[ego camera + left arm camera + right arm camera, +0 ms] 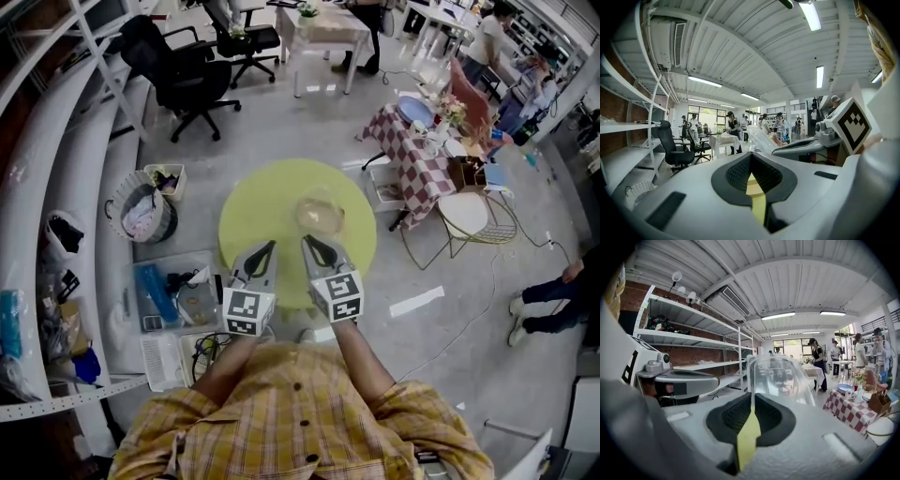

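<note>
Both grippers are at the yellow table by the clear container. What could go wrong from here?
1. The right gripper points at the clear container with its jaws together. Moving in like that would probably shove or tip it rather than grip it.
2. The container is see-through, so its rim is hard to judge against the table, and a grasp may miss.
3. The left gripper sits close beside the right one, so they might bump.
</note>
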{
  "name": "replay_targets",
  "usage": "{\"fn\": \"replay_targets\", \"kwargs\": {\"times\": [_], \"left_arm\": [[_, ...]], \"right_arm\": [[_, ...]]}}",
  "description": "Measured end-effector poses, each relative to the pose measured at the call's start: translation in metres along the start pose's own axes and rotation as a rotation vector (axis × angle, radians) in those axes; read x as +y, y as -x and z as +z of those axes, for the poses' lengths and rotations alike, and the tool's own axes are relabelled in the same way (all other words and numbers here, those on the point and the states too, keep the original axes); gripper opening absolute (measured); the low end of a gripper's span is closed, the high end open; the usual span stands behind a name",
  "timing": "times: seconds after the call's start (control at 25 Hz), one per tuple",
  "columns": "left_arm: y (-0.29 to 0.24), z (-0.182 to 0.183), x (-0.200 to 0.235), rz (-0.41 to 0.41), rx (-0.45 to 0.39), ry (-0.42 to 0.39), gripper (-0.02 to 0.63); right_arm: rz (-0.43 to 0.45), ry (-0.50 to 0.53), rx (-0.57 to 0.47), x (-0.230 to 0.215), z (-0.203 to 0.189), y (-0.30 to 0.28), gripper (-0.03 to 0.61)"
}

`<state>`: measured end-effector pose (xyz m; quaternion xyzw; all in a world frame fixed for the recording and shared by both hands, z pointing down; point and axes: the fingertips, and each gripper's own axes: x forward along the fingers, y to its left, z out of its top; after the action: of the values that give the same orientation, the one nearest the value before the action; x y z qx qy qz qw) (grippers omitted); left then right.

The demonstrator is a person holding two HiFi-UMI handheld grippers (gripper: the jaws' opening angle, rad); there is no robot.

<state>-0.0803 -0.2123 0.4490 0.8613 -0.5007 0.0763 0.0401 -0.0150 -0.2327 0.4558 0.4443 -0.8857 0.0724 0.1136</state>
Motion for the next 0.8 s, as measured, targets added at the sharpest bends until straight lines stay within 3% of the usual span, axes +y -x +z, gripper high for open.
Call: {"fn": "replay_targets", "kwargs": {"times": [0.8], "left_arm": [[0.003, 0.013, -0.004, -0.011, -0.028, -0.006, 0.005]], "right_arm": [[-0.017, 0.011, -0.073, 0.001, 0.023, 0.010, 0.018]]}}
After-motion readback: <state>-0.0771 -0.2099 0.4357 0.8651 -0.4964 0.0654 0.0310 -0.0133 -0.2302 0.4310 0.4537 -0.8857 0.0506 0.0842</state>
